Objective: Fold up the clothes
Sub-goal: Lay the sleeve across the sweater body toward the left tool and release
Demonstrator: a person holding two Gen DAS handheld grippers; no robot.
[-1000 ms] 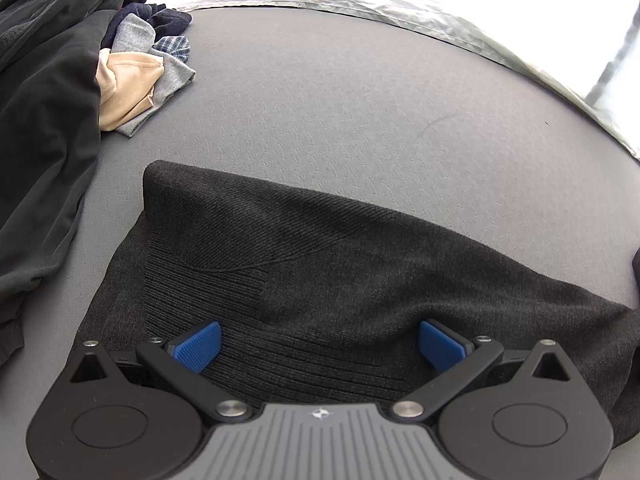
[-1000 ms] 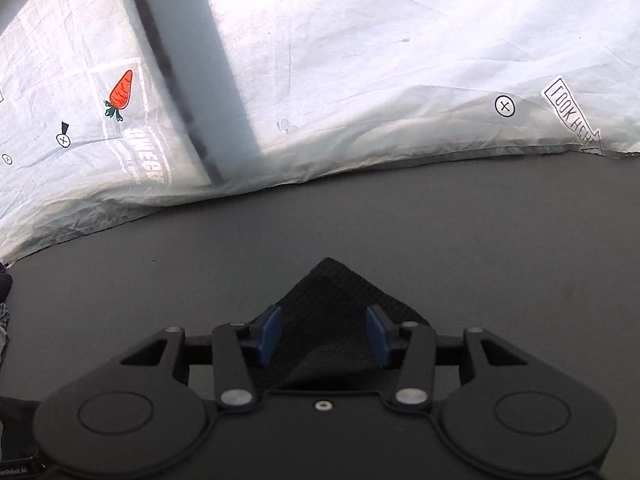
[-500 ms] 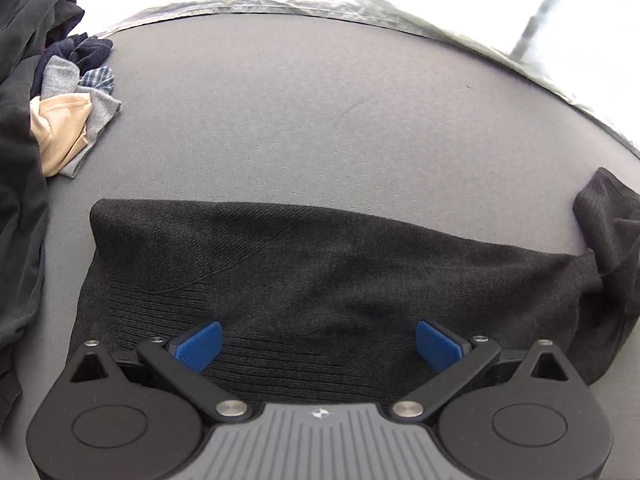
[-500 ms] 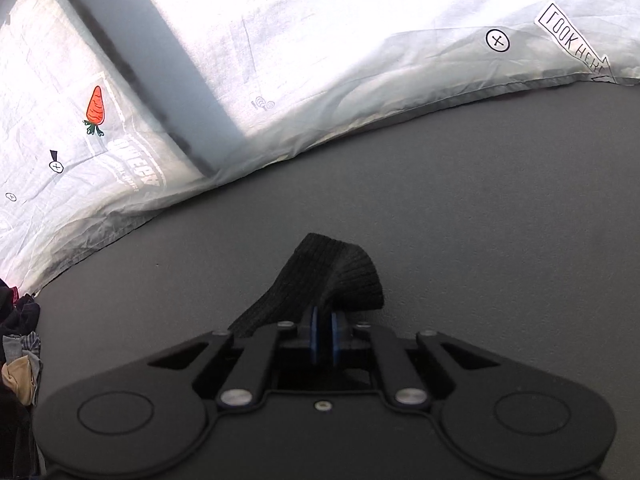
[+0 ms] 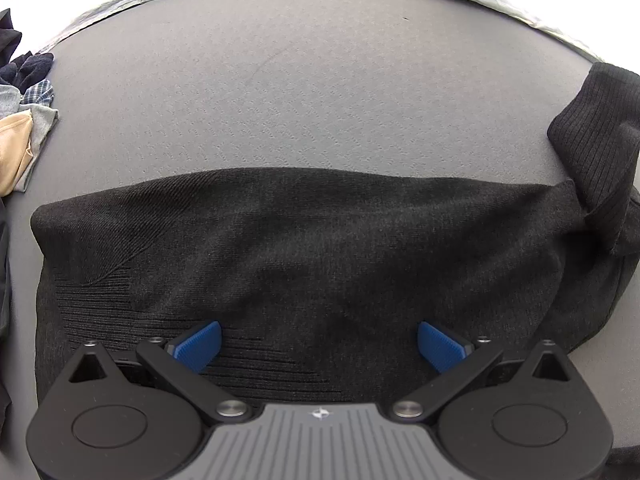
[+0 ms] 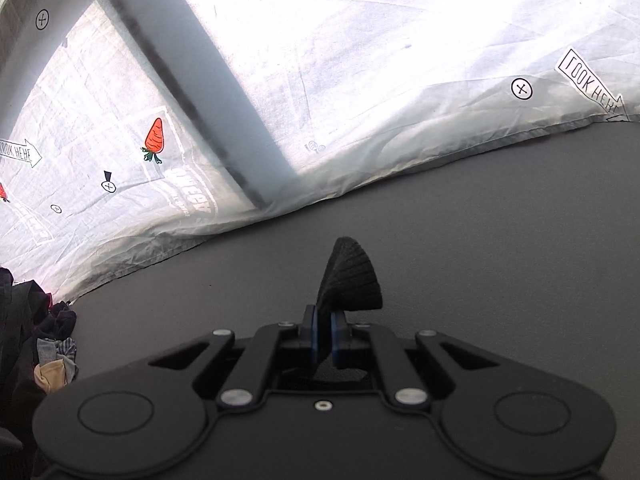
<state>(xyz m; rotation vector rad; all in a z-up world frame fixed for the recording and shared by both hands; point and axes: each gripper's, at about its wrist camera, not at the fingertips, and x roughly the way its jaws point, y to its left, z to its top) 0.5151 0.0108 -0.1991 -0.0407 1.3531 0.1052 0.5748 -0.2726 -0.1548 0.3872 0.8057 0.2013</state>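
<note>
Two sets of tongs work one dark ribbed knit garment [image 5: 320, 240]: beneath the wide-open, empty left gripper [image 5: 319, 345] it lies flat on the grey surface [image 5: 320, 92], long axis crosswise. The right gripper [image 6: 324, 340] is clamped on a ribbed end [image 6: 352, 280], which juts up beyond its pads; white printed sheeting [image 6: 400, 60] lies farthest.

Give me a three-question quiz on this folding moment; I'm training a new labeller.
1. True or false: the left gripper is clamped on the dark sweater.
2. What does the right gripper hold? A) the beige garment B) a ribbed end of the dark sweater C) nothing
3. On which side of the left wrist view does the pile of clothes lie?

Key: 1 false, its jaws stand wide open over the knit; 2 B; 3 the left.
</note>
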